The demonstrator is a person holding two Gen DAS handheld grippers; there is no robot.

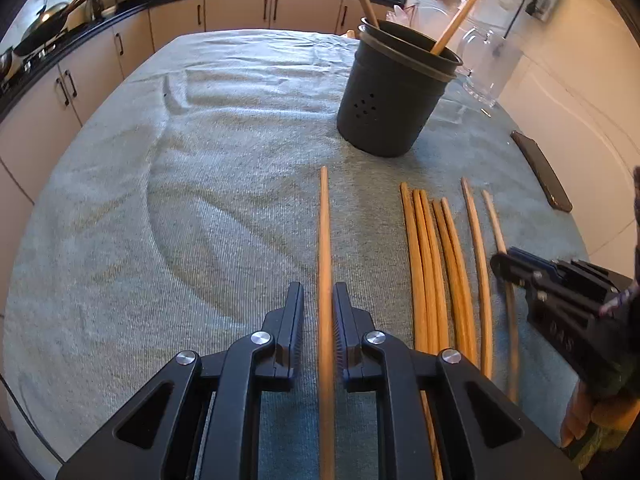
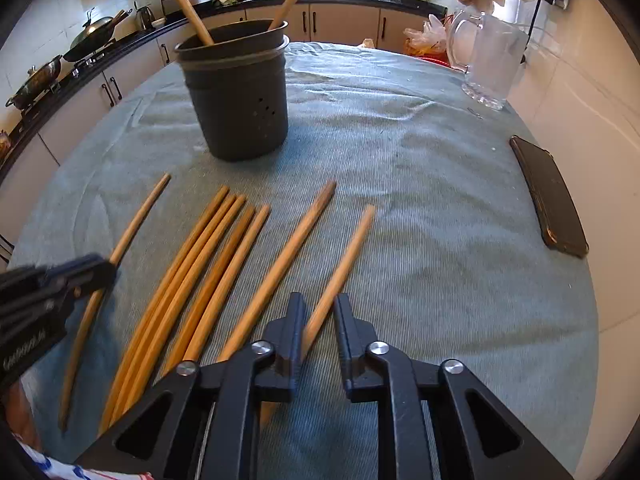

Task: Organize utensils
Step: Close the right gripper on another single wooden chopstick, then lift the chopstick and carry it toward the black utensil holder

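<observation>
Both wrist views look steeply down along their fingers, close above the cloth-covered worktop (image 1: 200, 160), facing the kitchen cabinets. Both share the dark holder (image 1: 392, 96) (image 2: 240, 100), the row of chopsticks (image 1: 428, 272) (image 2: 192, 280) and the phone (image 1: 542, 170) (image 2: 550, 196).

Right gripper (image 2: 318, 320) sits bottom centre, jaws nearly closed around the rightmost chopstick (image 2: 344, 264). More chopsticks (image 2: 208, 280) fan out lower left on the cloth-covered surface (image 2: 420, 208); dark holder (image 2: 240, 92) upper left, phone (image 2: 548, 196) far right.
</observation>
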